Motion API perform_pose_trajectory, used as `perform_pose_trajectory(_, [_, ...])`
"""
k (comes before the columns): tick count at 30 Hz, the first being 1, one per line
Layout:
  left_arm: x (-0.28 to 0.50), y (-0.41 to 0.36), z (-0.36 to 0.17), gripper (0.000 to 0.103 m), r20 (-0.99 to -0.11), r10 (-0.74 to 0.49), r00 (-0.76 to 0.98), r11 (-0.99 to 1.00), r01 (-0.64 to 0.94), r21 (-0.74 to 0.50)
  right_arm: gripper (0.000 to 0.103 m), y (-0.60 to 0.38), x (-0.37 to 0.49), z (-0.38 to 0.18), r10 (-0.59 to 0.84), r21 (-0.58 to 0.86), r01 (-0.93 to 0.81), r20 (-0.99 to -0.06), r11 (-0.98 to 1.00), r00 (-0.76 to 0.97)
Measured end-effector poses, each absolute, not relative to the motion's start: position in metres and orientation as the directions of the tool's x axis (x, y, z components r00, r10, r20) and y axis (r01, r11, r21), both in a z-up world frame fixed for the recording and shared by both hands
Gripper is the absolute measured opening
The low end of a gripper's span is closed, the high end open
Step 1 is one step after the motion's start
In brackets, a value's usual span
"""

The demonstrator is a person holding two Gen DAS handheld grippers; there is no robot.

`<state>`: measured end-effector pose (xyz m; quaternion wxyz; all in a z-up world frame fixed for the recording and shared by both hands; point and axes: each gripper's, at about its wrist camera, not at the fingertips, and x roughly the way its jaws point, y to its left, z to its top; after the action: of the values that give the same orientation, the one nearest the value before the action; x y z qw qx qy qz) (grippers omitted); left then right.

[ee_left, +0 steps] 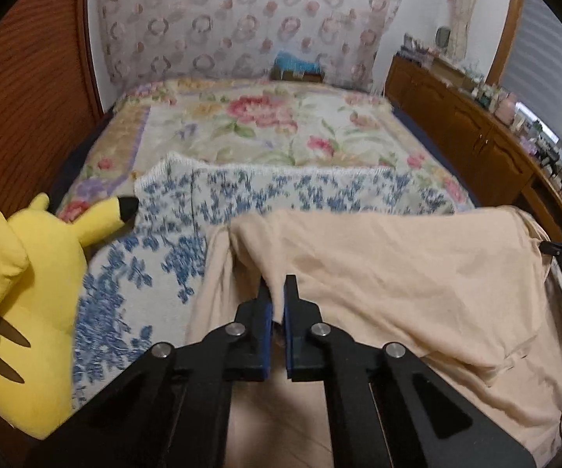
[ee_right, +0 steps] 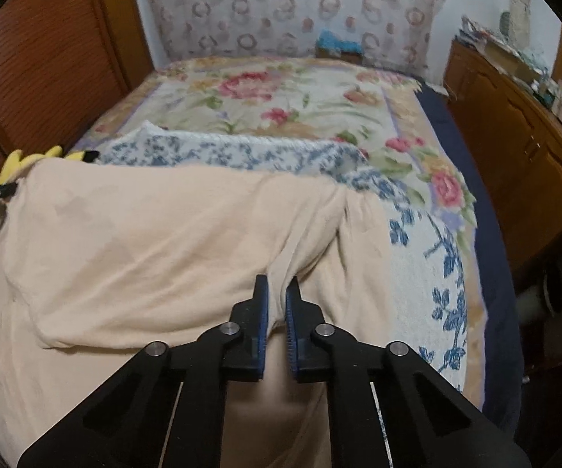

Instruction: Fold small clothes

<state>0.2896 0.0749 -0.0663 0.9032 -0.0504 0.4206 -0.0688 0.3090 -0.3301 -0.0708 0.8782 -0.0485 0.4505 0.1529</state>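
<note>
1. The left gripper [ee_left: 278, 288] has its jaws drawn together on a pinch of the cream garment [ee_left: 378, 269], the cloth rising in a small ridge between the blue pads [ee_left: 267, 318] and spilling away to the right of the fingers.
2. The right gripper [ee_right: 277, 288] is closed the same way on a fold of that garment [ee_right: 144, 234], most of the fabric lying left of its fingers.
3. The cloth stretches between the two grippers, each holding near one end, with its far edge lying just beyond the fingertips.
4. My reading: this is the grasp that opens a fold, both ends pinched and the carry not yet begun. The next move likely calls for both hands to lift together and travel evenly, so the edge lands square without dragging.
5. Under and just beyond the garment lies a blue-patterned towel [ee_left: 152, 257], showing left of the left fingers and right of the right ones.
6. A yellow plush toy [ee_left: 19, 296] stands far left of the left fingers, one ear tip over the towel's edge.
7. Farther ahead spreads a floral blanket [ee_right: 281, 93] covering the bed.
8. Beyond that hangs a ring-patterned curtain [ee_left: 242, 19]; a slatted wooden door [ee_right: 47, 58] stands to the left and a cluttered wooden cabinet [ee_left: 472, 128] to the right.
</note>
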Motion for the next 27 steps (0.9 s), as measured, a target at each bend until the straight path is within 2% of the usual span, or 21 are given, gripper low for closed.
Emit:
perform_pose_trajectory(9, [0.252, 0.090, -0.014, 0.002, -0.633, -0.195, 0.749, 0.975, 0.077, -0.209, 0.004, -0.348, 0.283, -0.008, 0.316, 0.141, -0.309, -0.699, 0.940, 0.641])
perform_pose_trajectory(17, [0.196, 0.101, 0.012, 0.002, -0.571, -0.188, 0.799, 0.974, 0.078, -0.211, 0.004, -0.353, 0.233, 0.032, 0.347, 0.146, -0.335, -0.640, 0.931, 0.685])
perform_pose_trajectory(27, [0.115, 0.109, 0.004, 0.002, -0.549, -0.155, 0.821, 0.982, 0.065, -0.179, 0.004, -0.360, 0.152, 0.040, 0.357, 0.125, -0.361, -0.620, 0.924, 0.699])
